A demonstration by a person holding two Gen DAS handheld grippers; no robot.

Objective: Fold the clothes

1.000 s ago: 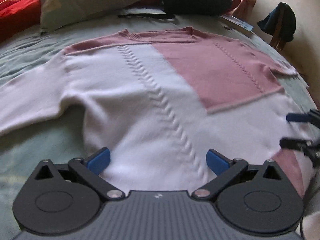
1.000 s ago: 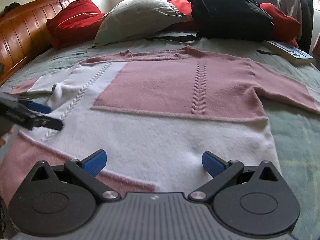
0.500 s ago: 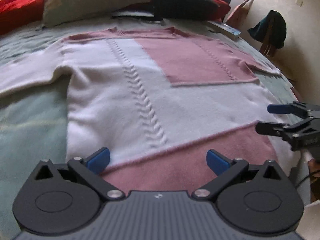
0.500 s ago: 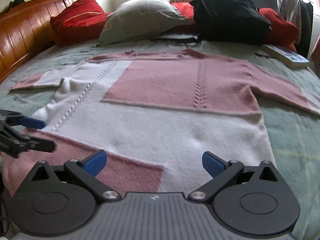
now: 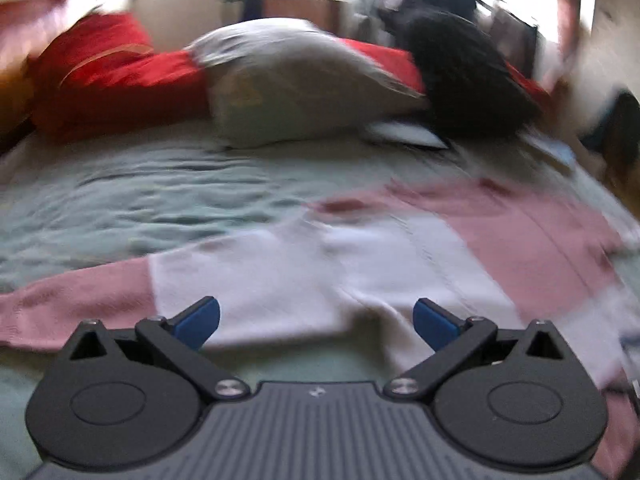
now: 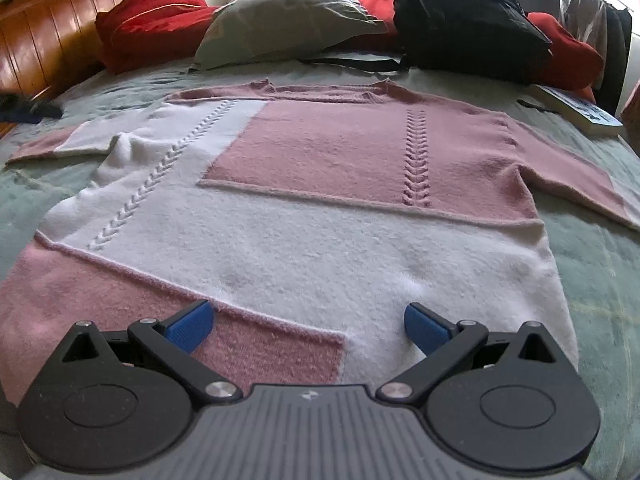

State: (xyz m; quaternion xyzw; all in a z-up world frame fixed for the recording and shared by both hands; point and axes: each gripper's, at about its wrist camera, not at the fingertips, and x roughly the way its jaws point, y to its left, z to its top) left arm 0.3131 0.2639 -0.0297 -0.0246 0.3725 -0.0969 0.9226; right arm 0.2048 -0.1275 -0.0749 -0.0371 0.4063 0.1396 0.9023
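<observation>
Pink-and-white knit sweater (image 6: 304,216) lay flat, front up, on the green bedspread (image 6: 600,280), neckline toward the grey pillow (image 6: 288,16), both sleeves spread out to the sides. Left sleeve (image 5: 160,292), white with a pink cuff end, ran across the bedspread well short of the pillow.

Left gripper (image 5: 316,322) was spread wide, blue pads (image 5: 198,320) holding nothing. Its view was motion-blurred. It hung over the sleeve near the armpit, pillow straight ahead. Half a second earlier that camera was at the sweater's hem looking up the body, with the other gripper showing at its right edge; now it had swung out to the sleeve side and the other gripper was out of its frame.

Right gripper (image 6: 306,328) was also spread wide and empty, above the hem end farthest from the pillow, over the pink corner patch and the white band. Its view barely changed from the earlier frames, only slightly closer to the hem. The left gripper, at the left edge of this view half a second ago, had gone from there. A dark blurred shape lay at the far left beside the wooden headboard (image 6: 48,28); can't tell what it was.

Sweater itself lay the same as before, no fold made. Black backpack (image 6: 468,16) sat just right of the pillow, red cushions (image 6: 152,20) flanking it, book (image 6: 580,110) on the bedspread below the backpack's right side.
</observation>
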